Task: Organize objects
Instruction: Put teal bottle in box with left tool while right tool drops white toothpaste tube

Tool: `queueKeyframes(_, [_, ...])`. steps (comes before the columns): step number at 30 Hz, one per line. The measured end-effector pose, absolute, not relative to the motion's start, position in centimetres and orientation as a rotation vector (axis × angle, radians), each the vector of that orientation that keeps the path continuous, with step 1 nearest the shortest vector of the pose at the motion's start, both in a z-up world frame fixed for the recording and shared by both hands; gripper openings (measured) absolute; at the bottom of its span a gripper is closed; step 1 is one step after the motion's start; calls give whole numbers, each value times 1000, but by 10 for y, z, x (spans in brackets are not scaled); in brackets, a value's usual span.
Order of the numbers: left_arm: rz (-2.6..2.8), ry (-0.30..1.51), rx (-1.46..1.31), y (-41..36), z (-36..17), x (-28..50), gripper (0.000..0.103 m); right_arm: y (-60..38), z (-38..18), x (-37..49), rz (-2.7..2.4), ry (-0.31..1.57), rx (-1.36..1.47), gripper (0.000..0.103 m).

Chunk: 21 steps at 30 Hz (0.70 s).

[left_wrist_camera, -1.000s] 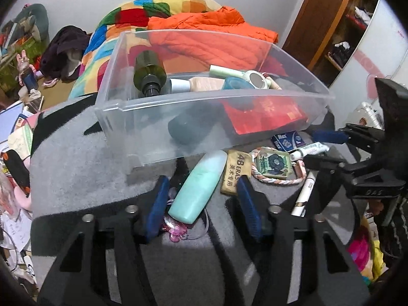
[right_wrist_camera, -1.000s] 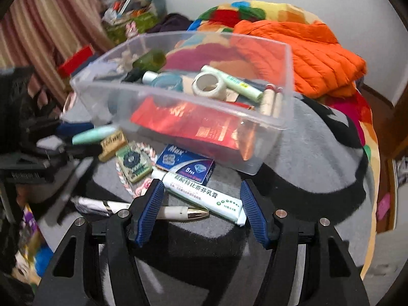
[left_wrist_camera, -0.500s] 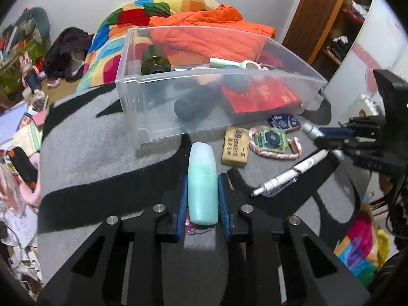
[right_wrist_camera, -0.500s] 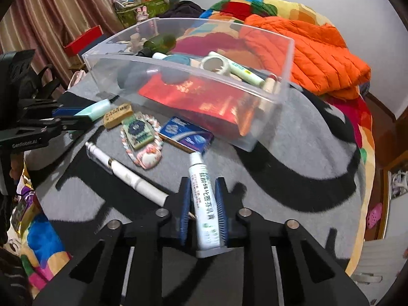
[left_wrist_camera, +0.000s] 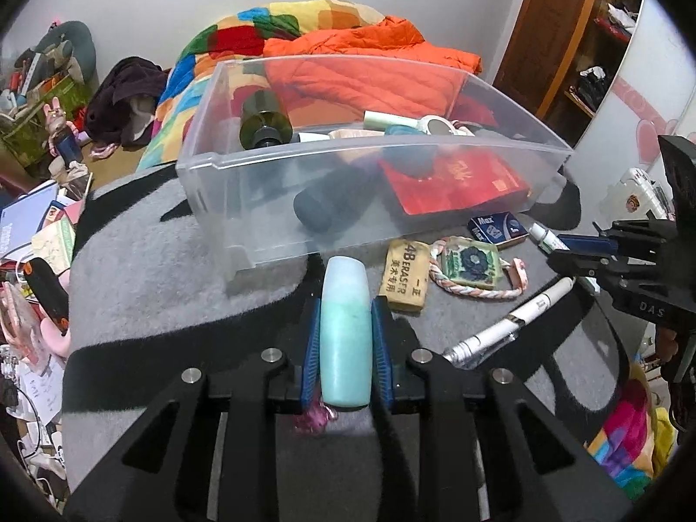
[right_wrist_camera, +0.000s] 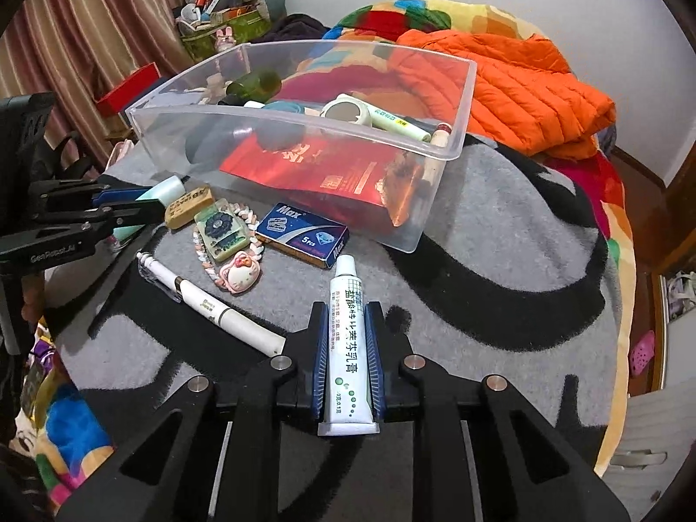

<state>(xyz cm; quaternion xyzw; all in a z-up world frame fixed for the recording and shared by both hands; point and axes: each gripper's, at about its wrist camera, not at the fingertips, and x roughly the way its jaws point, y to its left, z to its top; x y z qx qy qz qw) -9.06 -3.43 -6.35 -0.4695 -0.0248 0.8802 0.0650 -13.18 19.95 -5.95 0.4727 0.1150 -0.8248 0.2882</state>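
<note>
My left gripper is shut on a mint-green bottle, its cap pointing at the clear plastic bin. My right gripper is shut on a white ointment tube, just in front of the bin. On the grey blanket between the two lie a tan eraser, a flower card on a braided loop, a blue Max box, a white pen and a pink cat charm. The bin holds a green bottle, a tape roll, a red packet and other small items.
An orange padded jacket and a patchwork quilt lie behind the bin. A small pink trinket lies under the left gripper. Clutter sits on the floor to the left. A wooden door stands at right.
Both grippers went from open around their objects to shut on them. The bottle and the tube turned to lie straight between the fingers, and both views rose slightly off the blanket.
</note>
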Motion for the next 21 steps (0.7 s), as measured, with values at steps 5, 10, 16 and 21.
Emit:
queueKeyframes(5, [2704,-83,-1349,-36,-45,-76,22,203,-55,-125,-2237,287,1232,15])
queueKeyframes(10, [2738,-154,-1247,-43,-18,-66,23,211,-36,-122,-2259,189,1186,15])
queueKeyframes(16, [2776,-231,-1140,-53,12,-67,23,215,2,-124,-2308,118,1075,15])
queueKeyframes(21, [2814,-267,-1067,-61,32,-77,23,213,23,-134,-2338,68,1008,15])
